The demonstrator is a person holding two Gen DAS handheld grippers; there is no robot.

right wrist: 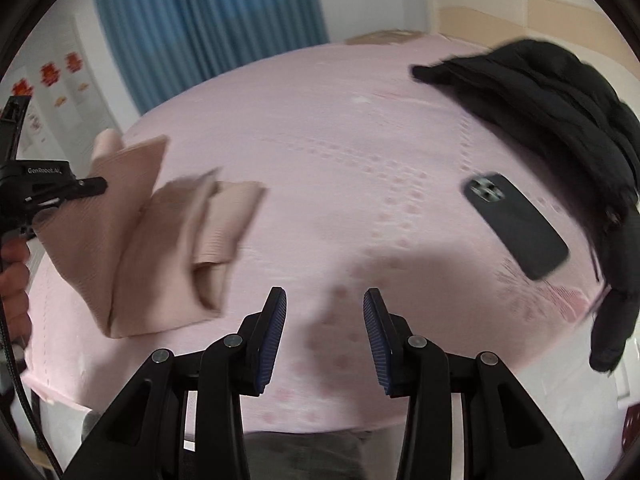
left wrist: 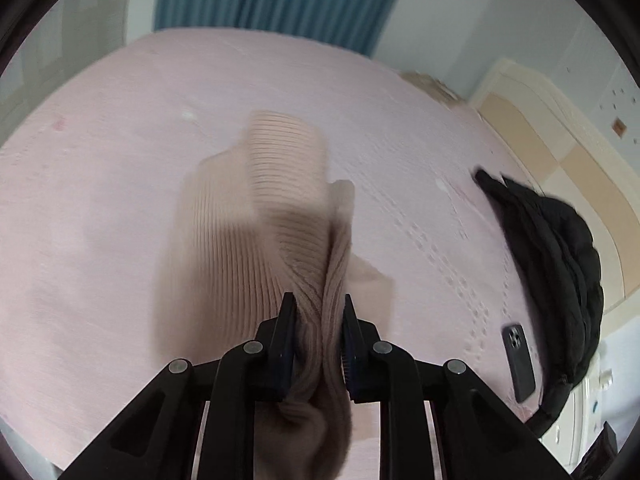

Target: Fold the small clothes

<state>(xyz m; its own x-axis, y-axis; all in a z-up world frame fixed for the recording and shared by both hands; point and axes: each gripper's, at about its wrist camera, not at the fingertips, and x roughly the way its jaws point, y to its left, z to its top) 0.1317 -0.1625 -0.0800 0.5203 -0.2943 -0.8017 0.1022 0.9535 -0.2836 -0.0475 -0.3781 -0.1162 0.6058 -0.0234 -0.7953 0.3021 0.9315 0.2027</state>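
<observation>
Left hand (right wrist: 14, 276): you gripped the handle at the far left edge of the right wrist view, fingers curled around it, the tool angled down toward the bed.
Left gripper (left wrist: 316, 312): your jaws stood nearly together and pinched a bunched fold of the beige ribbed garment (left wrist: 256, 200); both pads pressed on the knit.
Beige ribbed garment: it hung from your left gripper above the pink bedspread (left wrist: 100, 200), part of it lifted and motion-blurred, the lower part folded over on itself and trailing toward the cover. In the right wrist view it showed at the left, beside the left tool's finger.
Right gripper (right wrist: 325, 308): you held it tilted down over the near edge of the bed, jaws parted to a moderate gap with nothing between the blue ribbed pads (right wrist: 276, 320); only bare bedspread showed in the gap.
Phone (right wrist: 516, 224): a dark handset lay camera side up on the cover, right of your right gripper, well apart from the garment.
Black jacket (right wrist: 560, 100): it lay heaped at the far right, just beside the phone, one sleeve draped over the bed's edge.
Blue curtain (right wrist: 208, 20): it hung behind the bed.
</observation>
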